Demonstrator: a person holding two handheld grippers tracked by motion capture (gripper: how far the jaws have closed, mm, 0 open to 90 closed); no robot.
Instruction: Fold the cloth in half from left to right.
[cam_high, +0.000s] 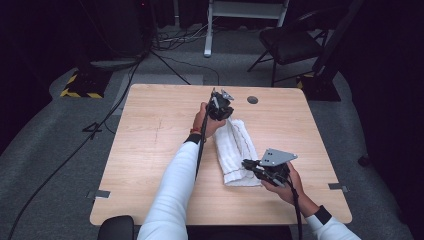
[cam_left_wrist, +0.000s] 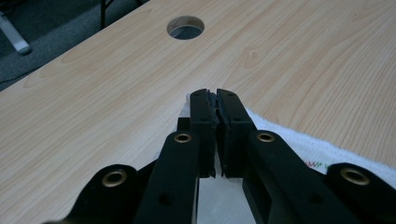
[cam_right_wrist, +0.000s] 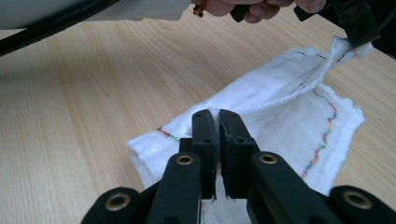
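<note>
A white towel (cam_high: 235, 152) is lying in the middle of the wooden table (cam_high: 150, 150), a bit toward the right edge. It is folded over and has thin coloured stripes. The left gripper (cam_high: 220, 107) is pinching the far end of the towel with its jaws squeezed tight. The right gripper (cam_high: 250, 165) is pinching the near end, and its jaws are squeezed tight too. A small round hole (cam_high: 252, 100) is sitting near the table's far edge.
</note>
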